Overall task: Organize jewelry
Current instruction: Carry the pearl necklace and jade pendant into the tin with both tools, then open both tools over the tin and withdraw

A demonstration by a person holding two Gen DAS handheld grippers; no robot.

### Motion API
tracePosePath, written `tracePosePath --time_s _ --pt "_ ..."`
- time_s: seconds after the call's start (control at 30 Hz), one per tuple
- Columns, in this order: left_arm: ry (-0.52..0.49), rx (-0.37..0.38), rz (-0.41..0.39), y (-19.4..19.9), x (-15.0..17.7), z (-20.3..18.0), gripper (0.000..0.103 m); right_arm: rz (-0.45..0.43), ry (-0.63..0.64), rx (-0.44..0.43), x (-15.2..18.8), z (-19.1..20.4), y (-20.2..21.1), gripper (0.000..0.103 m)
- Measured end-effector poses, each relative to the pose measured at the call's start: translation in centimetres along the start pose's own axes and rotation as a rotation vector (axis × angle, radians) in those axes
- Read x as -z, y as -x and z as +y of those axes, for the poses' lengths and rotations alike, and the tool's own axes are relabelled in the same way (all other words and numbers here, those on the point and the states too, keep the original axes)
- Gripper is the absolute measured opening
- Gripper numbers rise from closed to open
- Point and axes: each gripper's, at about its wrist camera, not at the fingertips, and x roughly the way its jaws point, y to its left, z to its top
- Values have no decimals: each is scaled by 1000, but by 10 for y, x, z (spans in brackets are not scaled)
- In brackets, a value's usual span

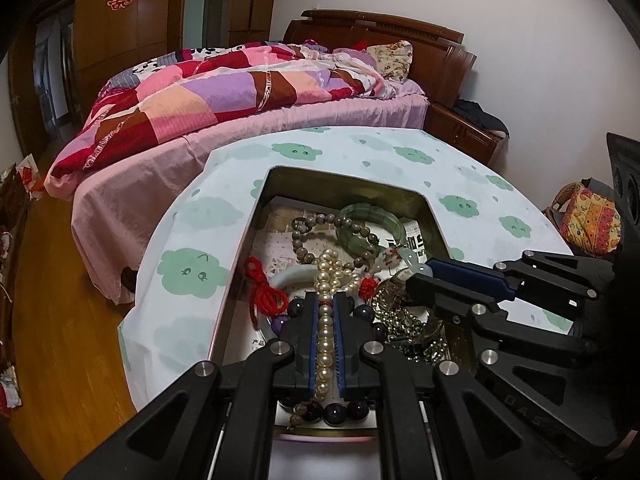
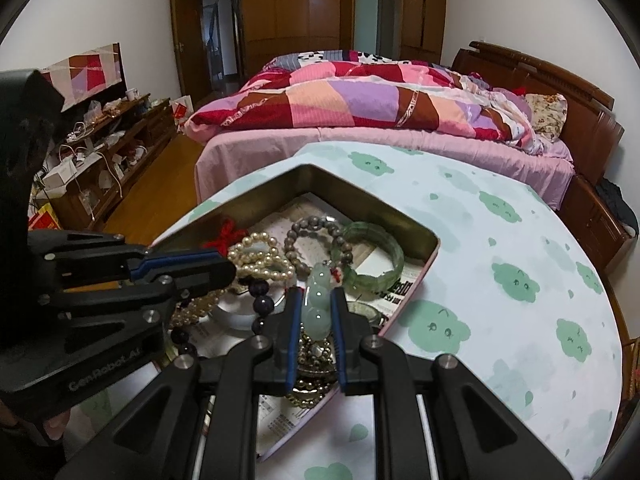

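Left wrist view: left gripper (image 1: 327, 312) clamped on a strand of round, glossy cream pearls (image 1: 325, 344) in the near part of the rectangular metal tin (image 1: 436, 216). Right wrist view: right gripper (image 2: 316, 300) clamped on a smooth, pale green gourd-shaped jade pendant (image 2: 318, 300) over the tin's near right edge; a translucent green bangle (image 2: 374, 254) lies farther in.

Glossy cream pearl strand (image 1: 326, 344) between matt blue rubbery pads of the black plastic left claw (image 1: 327, 308); smooth, translucent pale green jade gourd pendant (image 2: 318, 304) in the like-finished right claw (image 2: 316, 300). Dull brassy sheen on the rectangular metal tin (image 1: 352, 184), printed paper lining (image 2: 288, 216) inside, fuzzy red knotted cord (image 1: 262, 288), polished translucent green stone bangle (image 2: 376, 252). Matt white cloth with green cloud print over the bench (image 2: 500, 280); varnished brown wooden floor (image 1: 60, 320).
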Motion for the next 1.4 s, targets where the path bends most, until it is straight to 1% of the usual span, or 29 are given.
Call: tracePosePath --time_s 0.5,0.9,1.0,1.03,1.07,1.1,1.13,1.17,1.2,1.23,1.27,1.37,1.4 --pt "6 12 17 -6 2 5 6 33 8 33 2 3 -12 17" --pt "-8 12 13 -7 3 4 6 50 14 59 2 5 -17 17" --pt "-10 7 15 -6 2 3 6 48 8 58 2 4 -16 18" --pt "-14 0 21 -5 2 2 8 46 5 58 1 4 -16 20" --pt "-15 -10 27 -4 2 2 11 41 0 59 1 3 -14 32" --pt "-17 -20 27 -1 1 1 14 30 -7 58 1 1 -11 40" --pt "-18 -28 14 5 1 0 25 13 -17 52 1 0 -6 48" --pt "-17 -34 0 10 1 0 41 3 -23 53 0 -1 -2 50" --pt "-14 -52 -23 18 0 0 50 -8 -26 61 0 -2 3 50" --pt "-13 -64 -44 25 -1 0 64 -15 -27 72 0 -2 8 50" --pt "-16 -67 -75 34 -2 -1 67 -22 -29 80 0 -2 13 51" --pt "-19 -73 -113 54 -6 -3 67 -38 -45 102 3 -4 31 58" --pt "-21 -79 -129 60 -7 -4 67 -47 -49 109 5 -5 37 58"
